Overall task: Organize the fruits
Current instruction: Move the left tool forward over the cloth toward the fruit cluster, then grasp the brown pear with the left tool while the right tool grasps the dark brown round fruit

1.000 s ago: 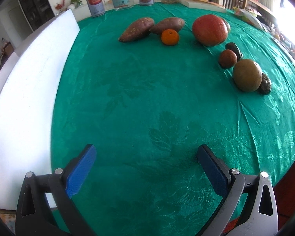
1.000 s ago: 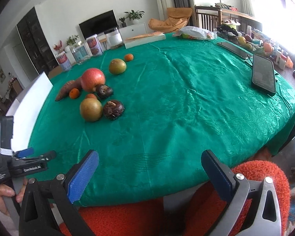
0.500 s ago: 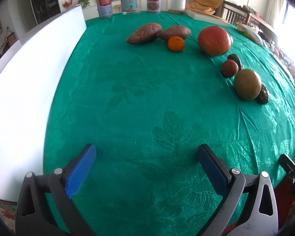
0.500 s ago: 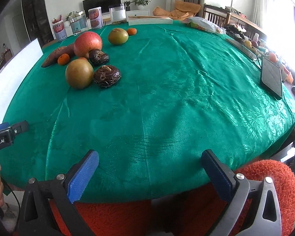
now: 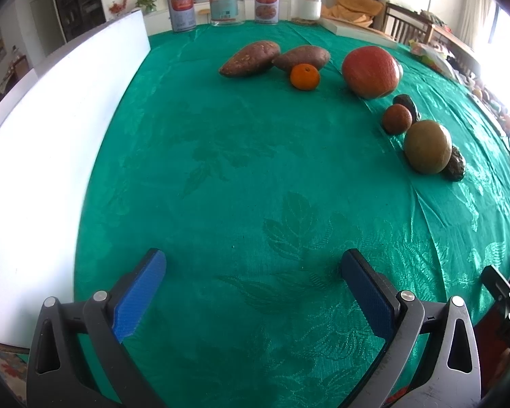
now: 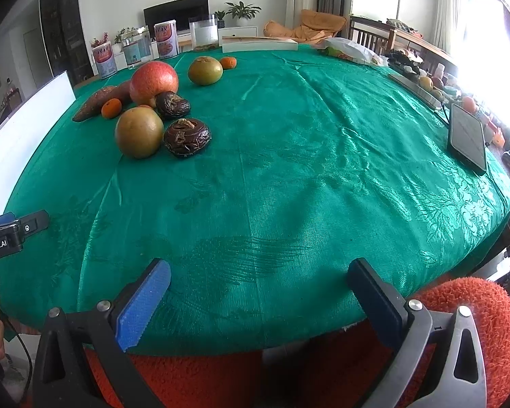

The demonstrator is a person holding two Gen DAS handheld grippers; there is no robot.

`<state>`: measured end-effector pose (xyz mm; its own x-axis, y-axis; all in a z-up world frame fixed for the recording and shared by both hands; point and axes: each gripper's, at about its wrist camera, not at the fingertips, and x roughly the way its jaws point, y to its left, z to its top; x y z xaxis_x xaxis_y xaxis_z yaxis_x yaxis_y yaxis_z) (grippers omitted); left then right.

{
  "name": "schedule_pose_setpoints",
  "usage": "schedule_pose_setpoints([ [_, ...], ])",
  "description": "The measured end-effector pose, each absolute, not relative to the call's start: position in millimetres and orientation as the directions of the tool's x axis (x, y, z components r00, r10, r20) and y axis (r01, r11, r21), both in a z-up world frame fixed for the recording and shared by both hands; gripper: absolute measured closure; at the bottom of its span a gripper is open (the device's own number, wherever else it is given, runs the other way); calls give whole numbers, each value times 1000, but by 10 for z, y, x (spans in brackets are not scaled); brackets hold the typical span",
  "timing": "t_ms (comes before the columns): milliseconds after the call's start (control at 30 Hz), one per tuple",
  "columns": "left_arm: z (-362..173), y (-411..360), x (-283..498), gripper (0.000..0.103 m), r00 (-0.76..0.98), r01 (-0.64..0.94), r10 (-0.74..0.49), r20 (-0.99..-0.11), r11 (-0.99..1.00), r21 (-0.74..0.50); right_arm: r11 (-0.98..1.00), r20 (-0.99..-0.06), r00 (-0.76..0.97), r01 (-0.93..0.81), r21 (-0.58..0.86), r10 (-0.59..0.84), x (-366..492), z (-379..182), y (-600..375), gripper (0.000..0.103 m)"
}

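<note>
Green-brown and round, the nearest fruit (image 6: 139,132) sits toward the table's left edge in the right wrist view, touching a dark wrinkled fruit (image 6: 187,137) on its right, with the big red fruit (image 6: 154,81), a small orange (image 6: 111,108) and two sweet potatoes (image 6: 98,100) trailing off toward the far left corner. From the right gripper (image 6: 258,302), wide open and empty over the near edge, the cluster lies ahead and to the left. From the left gripper (image 5: 251,292), equally spread and empty, it lies ahead and to the right (image 5: 427,146), so I judge neither clearly nearer.
</note>
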<state>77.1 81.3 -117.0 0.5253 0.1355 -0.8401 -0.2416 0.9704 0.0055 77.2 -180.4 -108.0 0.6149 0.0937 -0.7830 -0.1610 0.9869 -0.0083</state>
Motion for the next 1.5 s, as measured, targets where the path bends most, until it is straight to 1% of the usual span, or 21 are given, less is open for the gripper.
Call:
schedule_pose_setpoints([
  [1233, -1170, 802, 755, 0, 535, -239, 137, -834, 971, 6, 987, -788, 608, -162, -8, 94, 765, -1081, -1809, 0],
  [1500, -1159, 790, 705, 0, 556, -234, 136, -820, 972, 3, 987, -792, 604, -163, -9, 92, 753, -1070, -1810, 0],
])
